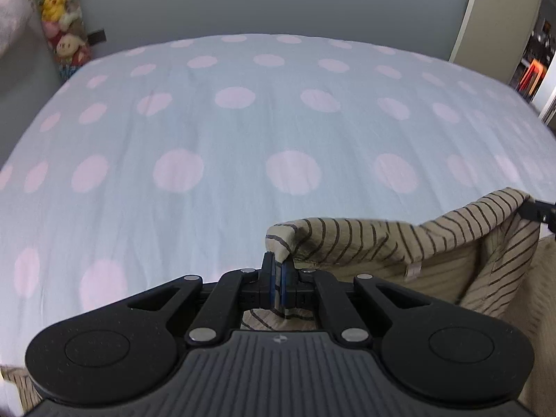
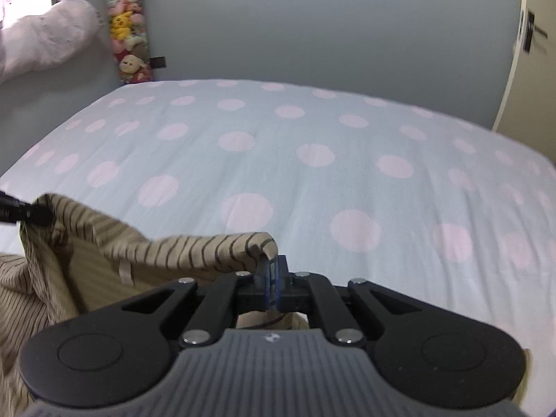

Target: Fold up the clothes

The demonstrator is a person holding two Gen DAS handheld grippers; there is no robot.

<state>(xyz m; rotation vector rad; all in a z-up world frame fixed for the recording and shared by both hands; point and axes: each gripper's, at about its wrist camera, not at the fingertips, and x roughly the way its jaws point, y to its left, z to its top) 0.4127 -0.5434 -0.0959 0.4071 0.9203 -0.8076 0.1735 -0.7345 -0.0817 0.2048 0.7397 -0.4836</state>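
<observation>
A tan garment with thin dark stripes (image 1: 399,239) hangs stretched between my two grippers above the bed. My left gripper (image 1: 278,267) is shut on one corner of its top edge. My right gripper (image 2: 272,271) is shut on the other corner; the garment (image 2: 166,246) sags to the left of it. The right gripper's tip (image 1: 542,212) shows at the right edge of the left wrist view, and the left gripper's tip (image 2: 21,210) at the left edge of the right wrist view. A white label (image 1: 413,270) hangs inside the garment.
A bed with a pale blue sheet with pink dots (image 1: 243,132) fills the space ahead. A grey wall stands behind it. A strip of plush toys (image 1: 62,24) hangs at the far left. A cream door (image 1: 497,17) is at the right.
</observation>
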